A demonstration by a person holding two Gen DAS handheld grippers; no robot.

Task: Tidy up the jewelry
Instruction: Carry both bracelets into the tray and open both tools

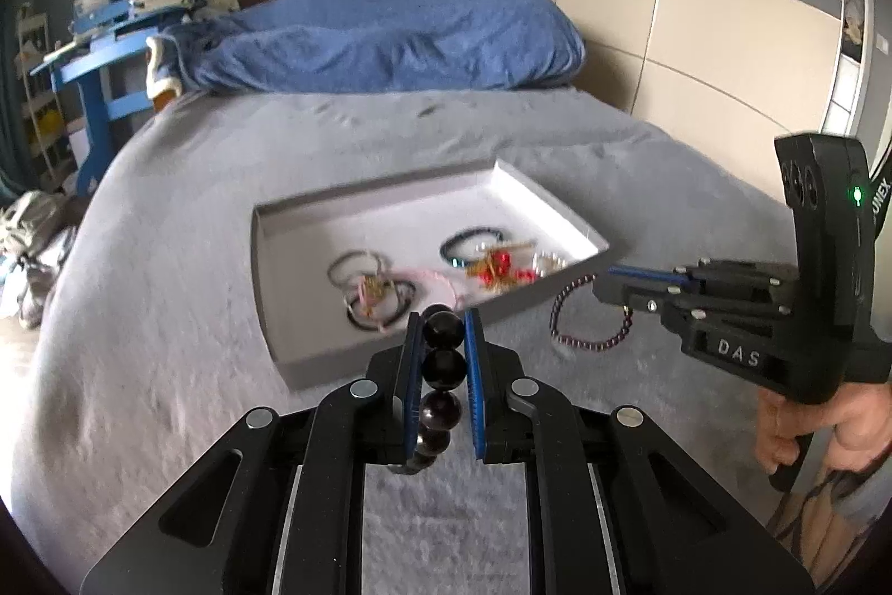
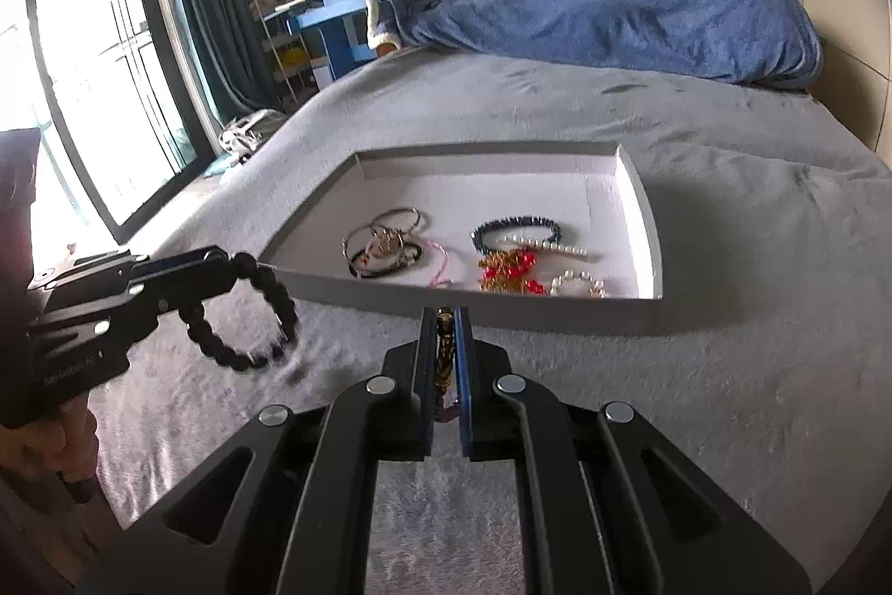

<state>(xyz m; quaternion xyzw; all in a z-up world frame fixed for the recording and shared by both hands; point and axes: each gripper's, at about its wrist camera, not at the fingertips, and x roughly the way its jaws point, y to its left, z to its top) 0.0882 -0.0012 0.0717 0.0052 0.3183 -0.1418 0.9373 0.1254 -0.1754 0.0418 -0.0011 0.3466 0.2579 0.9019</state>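
A shallow white tray (image 1: 267, 271) (image 2: 649, 227) lies on the grey bed and holds several bracelets and hair ties, among them a dark beaded bracelet (image 2: 515, 227), a red and gold piece (image 2: 510, 269) and pearl pieces. My left gripper (image 1: 441, 319) (image 2: 223, 266) is shut on a black bead bracelet (image 1: 443, 366) (image 2: 240, 316), held above the bed near the tray's front edge. My right gripper (image 2: 445, 313) (image 1: 607, 280) is shut on a purple braided bracelet (image 1: 585, 319) (image 2: 444, 355) that hangs just right of the tray.
The grey bed cover (image 2: 725, 372) spreads all around the tray. A blue duvet (image 1: 390, 37) is heaped at the head of the bed. A blue desk with books (image 1: 122, 9) stands at the far left. A wardrobe (image 1: 697, 9) is on the right, a window (image 2: 95, 65) on the left.
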